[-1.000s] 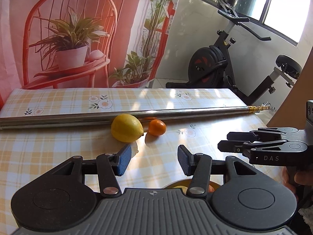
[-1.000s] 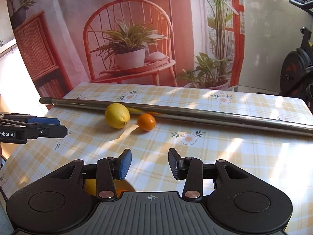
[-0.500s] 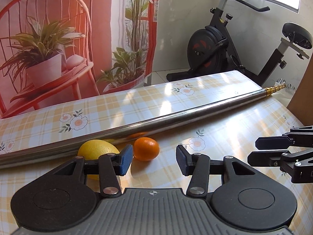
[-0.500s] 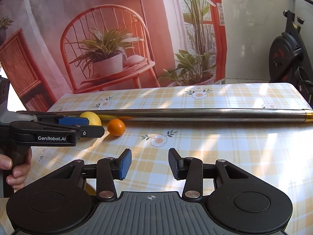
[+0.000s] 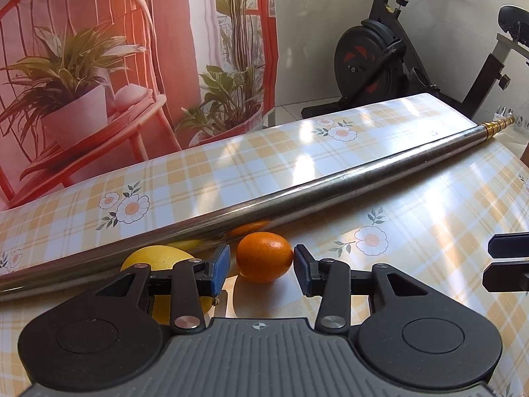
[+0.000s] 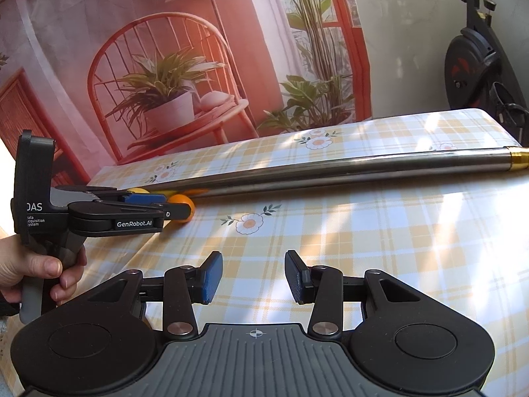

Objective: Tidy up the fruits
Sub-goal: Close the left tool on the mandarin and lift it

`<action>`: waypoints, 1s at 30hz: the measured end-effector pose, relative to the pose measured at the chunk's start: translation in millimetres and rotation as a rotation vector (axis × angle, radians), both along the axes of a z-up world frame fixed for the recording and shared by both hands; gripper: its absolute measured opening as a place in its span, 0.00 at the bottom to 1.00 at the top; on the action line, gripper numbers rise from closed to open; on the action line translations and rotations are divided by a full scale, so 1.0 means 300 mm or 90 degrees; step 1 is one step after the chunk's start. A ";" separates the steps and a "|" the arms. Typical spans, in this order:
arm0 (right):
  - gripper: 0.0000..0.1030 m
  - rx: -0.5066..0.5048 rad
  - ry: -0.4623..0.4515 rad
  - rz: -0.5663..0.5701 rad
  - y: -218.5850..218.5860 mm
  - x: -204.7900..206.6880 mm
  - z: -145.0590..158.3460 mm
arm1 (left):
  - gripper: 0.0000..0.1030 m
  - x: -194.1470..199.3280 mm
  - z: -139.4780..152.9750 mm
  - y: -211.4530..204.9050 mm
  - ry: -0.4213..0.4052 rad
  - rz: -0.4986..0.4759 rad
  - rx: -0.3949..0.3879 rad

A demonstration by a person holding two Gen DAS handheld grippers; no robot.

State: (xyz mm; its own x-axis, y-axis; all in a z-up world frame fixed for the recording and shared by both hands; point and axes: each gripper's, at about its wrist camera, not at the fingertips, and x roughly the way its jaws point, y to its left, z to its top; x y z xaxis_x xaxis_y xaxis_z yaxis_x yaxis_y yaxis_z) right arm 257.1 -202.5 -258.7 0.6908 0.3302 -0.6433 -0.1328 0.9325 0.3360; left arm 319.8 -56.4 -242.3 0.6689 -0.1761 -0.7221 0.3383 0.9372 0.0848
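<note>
A printed backdrop of a red chair and potted plants hangs behind the bench, whose yellow-checked, daisy-printed cloth carries a long steel pole with a brass tip. Just in front of that pole lies the small round orange citrus fruit, with a larger yellow lemon beside it, also against the pole. The left hand-held gripper has just been closing and now brackets the orange fruit: the right pad looks to touch its skin, the left pad stands a sliver clear, so nothing is gripped yet. To do this well, I judge it should finish closing gently at the fruit's widest part, keeping clear of the lemon and pole, then lift straight up. The right hand-held gripper hovers narrowly open and empty, well away from the pole. Only the right wrist view shows the person's hand on the left tool's handle; only the left view shows the gap at the pads.
</note>
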 end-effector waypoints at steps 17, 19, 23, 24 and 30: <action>0.38 0.026 0.004 -0.004 -0.007 -0.011 0.014 | 0.39 -0.126 0.069 0.017 -0.032 -0.026 -0.020; 0.38 0.022 0.000 0.005 0.008 -0.010 0.029 | 0.39 -0.164 0.097 0.045 -0.039 -0.018 -0.036; 0.38 0.025 -0.011 0.025 0.047 -0.001 0.058 | 0.39 -0.248 0.139 0.140 -0.046 0.036 -0.057; 0.38 0.027 -0.014 0.032 0.059 0.002 0.065 | 0.39 -0.266 0.149 0.173 -0.046 0.051 -0.064; 0.38 0.003 -0.047 0.091 0.167 0.053 0.126 | 0.39 -0.373 0.211 0.367 -0.043 0.150 -0.122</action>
